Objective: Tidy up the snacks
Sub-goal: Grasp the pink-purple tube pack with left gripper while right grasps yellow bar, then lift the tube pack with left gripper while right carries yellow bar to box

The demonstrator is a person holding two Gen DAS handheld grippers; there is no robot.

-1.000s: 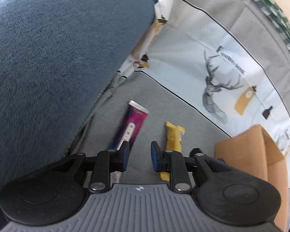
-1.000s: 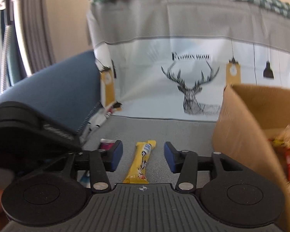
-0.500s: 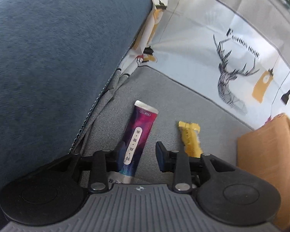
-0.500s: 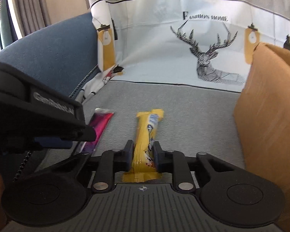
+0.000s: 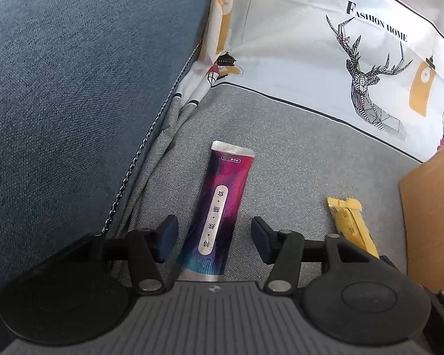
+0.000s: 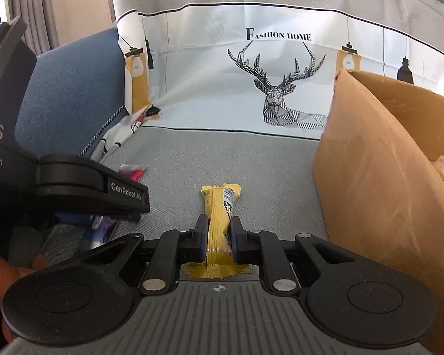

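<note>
Two snack packets lie lengthwise on the grey fabric sofa seat, apparently so each tongs can straddle one. The right tongs are clamped on the yellow foil-wrapped snack bar, beside the brown cardboard box. The left tongs, just widened, stand half open around the purple glossy snack pouch; contact seems absent.

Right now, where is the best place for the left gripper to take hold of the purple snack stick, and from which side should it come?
Probably across the lower body of the purple snack stick, from above. It lies flat on the grey cushion, long and narrow, already between the open left gripper, whose jaws have just been opening. Pinch its narrow width, avoiding the thin crimped ends.
</note>
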